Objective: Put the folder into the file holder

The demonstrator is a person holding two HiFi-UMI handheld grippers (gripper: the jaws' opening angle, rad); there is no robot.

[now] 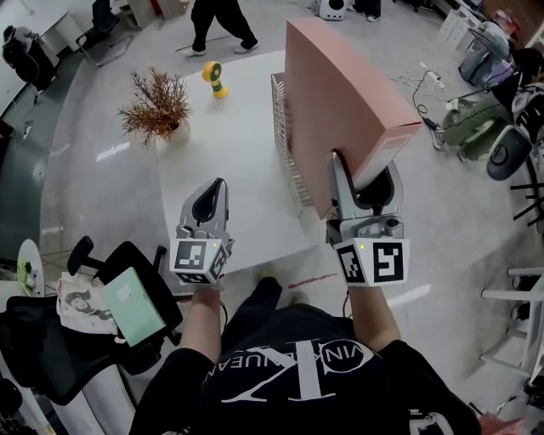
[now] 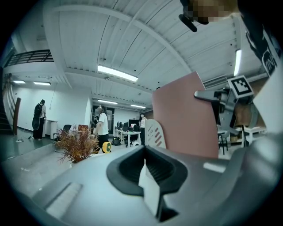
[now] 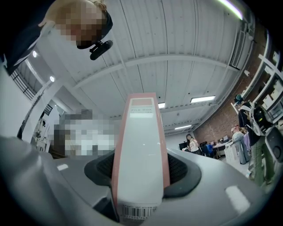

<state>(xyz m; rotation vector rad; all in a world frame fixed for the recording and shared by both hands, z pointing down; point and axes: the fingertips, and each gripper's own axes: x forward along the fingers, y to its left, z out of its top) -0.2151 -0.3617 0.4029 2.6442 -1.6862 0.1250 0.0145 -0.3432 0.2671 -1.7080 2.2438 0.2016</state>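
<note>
The pink box folder [image 1: 340, 102] is held up tilted above the table's right side, its white spine [image 3: 140, 145] facing me in the right gripper view. My right gripper [image 1: 365, 177] is shut on the folder's near lower end, the pads pressing both faces [image 3: 140, 170]. The white slotted file holder [image 1: 287, 149] stands on the white table [image 1: 221, 178], directly left of and partly hidden behind the folder; it also shows in the left gripper view [image 2: 154, 132] beside the folder [image 2: 183, 114]. My left gripper [image 1: 210, 202] hovers over the table's near edge, shut and holding nothing [image 2: 145, 170].
A dried brown plant in a pot [image 1: 159, 109] and a small yellow fan [image 1: 215, 79] stand on the table's far left. A black chair with a green notebook [image 1: 132, 304] is at my near left. Chairs and gear [image 1: 497, 127] crowd the right; a person [image 1: 219, 21] walks beyond the table.
</note>
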